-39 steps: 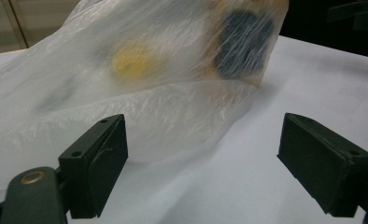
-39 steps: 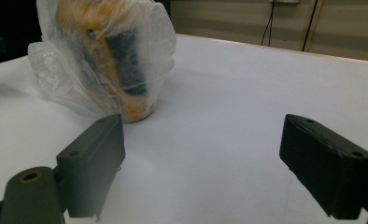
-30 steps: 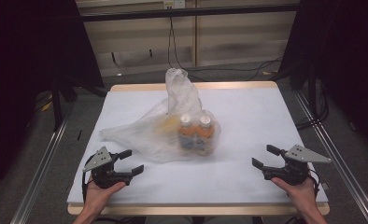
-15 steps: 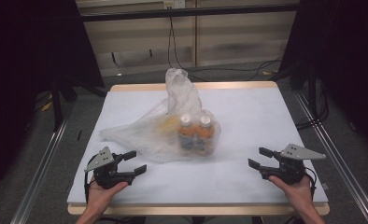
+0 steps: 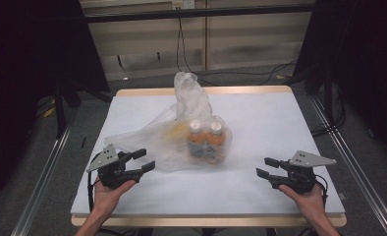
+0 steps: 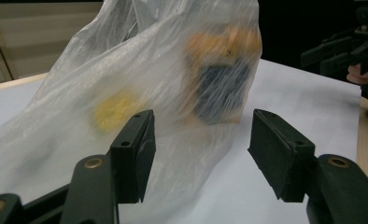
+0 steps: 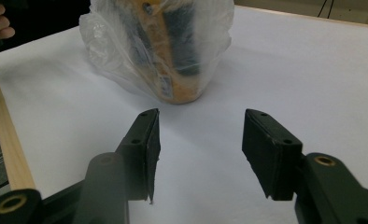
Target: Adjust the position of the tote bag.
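Over the last second both grippers have crept inward: the left gripper (image 5: pixel 138 160), jaws wide, now sits at the near-left edge of the bag (image 5: pixel 181 132); the right gripper (image 5: pixel 269 168), also wide and empty, is well apart from it. Likely an approach to the bag. Counted: one bag mid-table, two bottles (image 5: pixel 206 140) and something yellow (image 6: pixel 111 110) inside

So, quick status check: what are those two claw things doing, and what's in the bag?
Left gripper open, jaws at the plastic bag's edge. Right gripper open, apart from it. Two orange bottles upright inside, plus something yellow. Nothing in the way.
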`<state>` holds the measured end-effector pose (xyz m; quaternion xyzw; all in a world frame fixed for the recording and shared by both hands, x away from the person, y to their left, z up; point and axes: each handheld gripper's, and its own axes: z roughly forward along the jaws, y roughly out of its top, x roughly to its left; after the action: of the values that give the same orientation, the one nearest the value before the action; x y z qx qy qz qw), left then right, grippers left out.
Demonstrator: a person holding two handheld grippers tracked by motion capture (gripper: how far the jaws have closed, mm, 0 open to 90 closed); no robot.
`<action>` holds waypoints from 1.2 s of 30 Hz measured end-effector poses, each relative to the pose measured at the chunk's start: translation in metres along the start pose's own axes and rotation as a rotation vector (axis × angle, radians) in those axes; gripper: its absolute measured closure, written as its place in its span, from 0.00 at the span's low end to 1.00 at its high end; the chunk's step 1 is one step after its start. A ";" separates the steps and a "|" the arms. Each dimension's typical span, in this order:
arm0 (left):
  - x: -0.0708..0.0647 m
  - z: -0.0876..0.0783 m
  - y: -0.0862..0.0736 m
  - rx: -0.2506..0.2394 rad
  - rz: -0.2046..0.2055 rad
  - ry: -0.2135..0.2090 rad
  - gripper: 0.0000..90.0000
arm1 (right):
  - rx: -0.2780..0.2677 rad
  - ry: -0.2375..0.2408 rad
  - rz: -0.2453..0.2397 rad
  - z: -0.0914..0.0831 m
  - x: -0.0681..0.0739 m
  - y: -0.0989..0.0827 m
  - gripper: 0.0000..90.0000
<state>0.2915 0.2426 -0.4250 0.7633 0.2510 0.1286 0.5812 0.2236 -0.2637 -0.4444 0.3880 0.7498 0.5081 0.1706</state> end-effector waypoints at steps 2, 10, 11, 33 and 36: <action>0.000 0.002 0.005 0.002 0.009 0.004 0.45 | 0.012 0.006 -0.010 0.003 0.002 0.000 0.52; 0.005 0.019 0.031 -0.025 0.029 -0.024 0.49 | 0.020 0.026 -0.014 0.007 0.005 0.003 0.55; 0.004 0.022 0.034 -0.029 0.024 -0.016 0.49 | 0.024 0.031 -0.015 0.007 0.005 0.003 0.55; 0.012 0.071 0.081 -0.064 0.031 -0.085 0.62 | 0.043 0.037 -0.007 0.008 0.003 0.000 0.53; 0.013 0.079 0.082 -0.060 0.034 -0.087 0.61 | 0.044 0.038 -0.007 0.008 0.003 0.000 0.53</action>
<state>0.3602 0.1677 -0.3709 0.7545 0.2085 0.1128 0.6121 0.2265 -0.2561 -0.4477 0.3791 0.7655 0.4981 0.1494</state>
